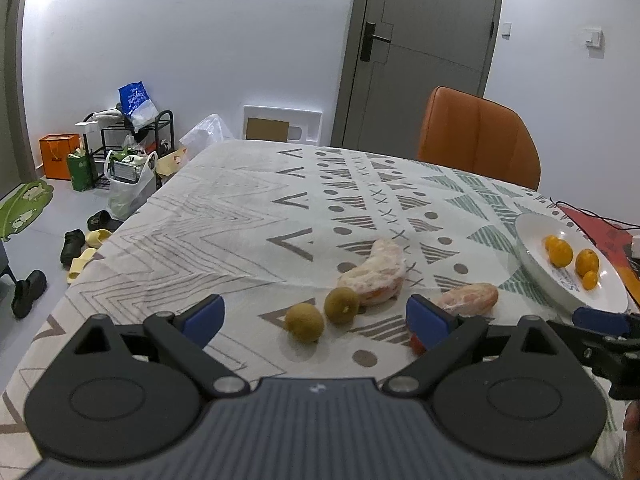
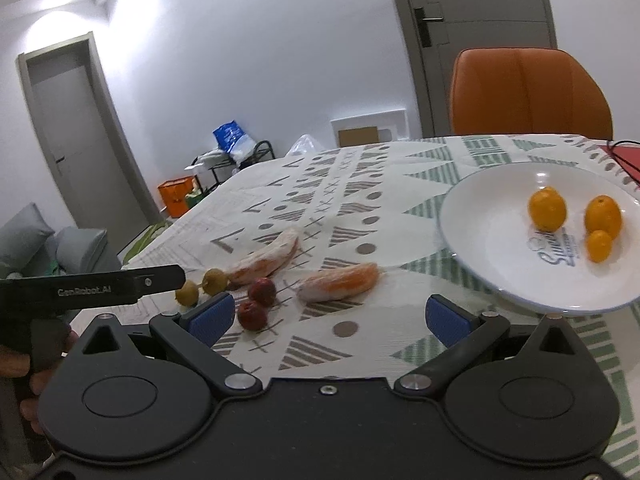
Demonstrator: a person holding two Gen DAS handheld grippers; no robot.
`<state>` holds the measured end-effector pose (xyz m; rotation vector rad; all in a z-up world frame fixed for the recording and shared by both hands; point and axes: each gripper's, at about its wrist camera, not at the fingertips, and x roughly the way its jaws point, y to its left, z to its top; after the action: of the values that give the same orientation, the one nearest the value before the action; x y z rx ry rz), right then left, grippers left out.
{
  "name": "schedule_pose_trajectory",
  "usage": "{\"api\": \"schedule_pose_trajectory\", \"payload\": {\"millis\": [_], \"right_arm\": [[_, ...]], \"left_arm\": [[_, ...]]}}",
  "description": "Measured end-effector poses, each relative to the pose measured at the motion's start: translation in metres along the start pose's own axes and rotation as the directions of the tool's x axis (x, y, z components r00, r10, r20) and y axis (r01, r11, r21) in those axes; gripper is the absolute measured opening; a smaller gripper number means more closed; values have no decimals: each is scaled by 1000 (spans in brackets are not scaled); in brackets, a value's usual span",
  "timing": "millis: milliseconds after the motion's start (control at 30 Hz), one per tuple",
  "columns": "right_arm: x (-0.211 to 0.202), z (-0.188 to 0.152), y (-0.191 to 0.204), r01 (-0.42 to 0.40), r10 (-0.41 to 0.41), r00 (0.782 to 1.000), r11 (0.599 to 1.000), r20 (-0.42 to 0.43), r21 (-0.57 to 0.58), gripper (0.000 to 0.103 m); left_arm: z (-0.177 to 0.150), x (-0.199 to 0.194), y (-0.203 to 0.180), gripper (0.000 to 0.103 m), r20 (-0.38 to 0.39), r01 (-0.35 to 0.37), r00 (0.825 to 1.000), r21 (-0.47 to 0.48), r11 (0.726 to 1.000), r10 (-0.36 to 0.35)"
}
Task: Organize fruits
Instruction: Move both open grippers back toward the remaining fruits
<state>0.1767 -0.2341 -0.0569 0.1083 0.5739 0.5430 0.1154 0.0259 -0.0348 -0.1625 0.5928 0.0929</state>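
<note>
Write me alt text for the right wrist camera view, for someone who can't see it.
An open right gripper hovers over a patterned tablecloth, empty, facing a white plate holding three small oranges. Left of the plate, on the cloth, lie two peeled citrus segments, two dark red fruits and two green-brown fruits, with the left gripper reaching in beside them.

Three oranges (image 2: 547, 208) in plate (image 2: 480, 216), pomelo wedges (image 2: 340, 280) left of it on table (image 2: 360, 184)

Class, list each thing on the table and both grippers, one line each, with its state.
left gripper: open, empty
right gripper: open, empty
white plate: holds three small oranges
two pomelo wedges: on cloth, off plate
two green fruits: on cloth
two red fruits: on cloth
door: shut
</note>
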Motion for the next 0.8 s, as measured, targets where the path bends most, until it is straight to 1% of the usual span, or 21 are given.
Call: {"api": "schedule_pose_trajectory", "payload": {"millis": [133,200,367,533,667,800], "right_arm": [[7,0,9,-18,18,1000,1000,-16,-16,102],[10,0,14,-26,25,999,999,-24,-29,98],[21,1,24,-47,44,998,998,-54,-46,89],[29,1,32,-59,54,996,996,-76,-61,81],[36,1,34,-55,50,994,997,-94,-61,74],[41,2,37,-58,50,993,996,-110,-68,72]], "left_arm": [[-2,4,7,94,-9,9,1000,-17,1000,-9],[-2,5,11,93,-7,10,1000,-22,1000,-10],[-5,10,19,81,-18,24,1000,-41,999,-25],[-5,20,26,63,-45,59,997,-79,995,-63],[-6,26,28,57,-52,75,995,-94,993,-80],[-6,32,28,54,-55,90,994,-99,991,-96]]}}
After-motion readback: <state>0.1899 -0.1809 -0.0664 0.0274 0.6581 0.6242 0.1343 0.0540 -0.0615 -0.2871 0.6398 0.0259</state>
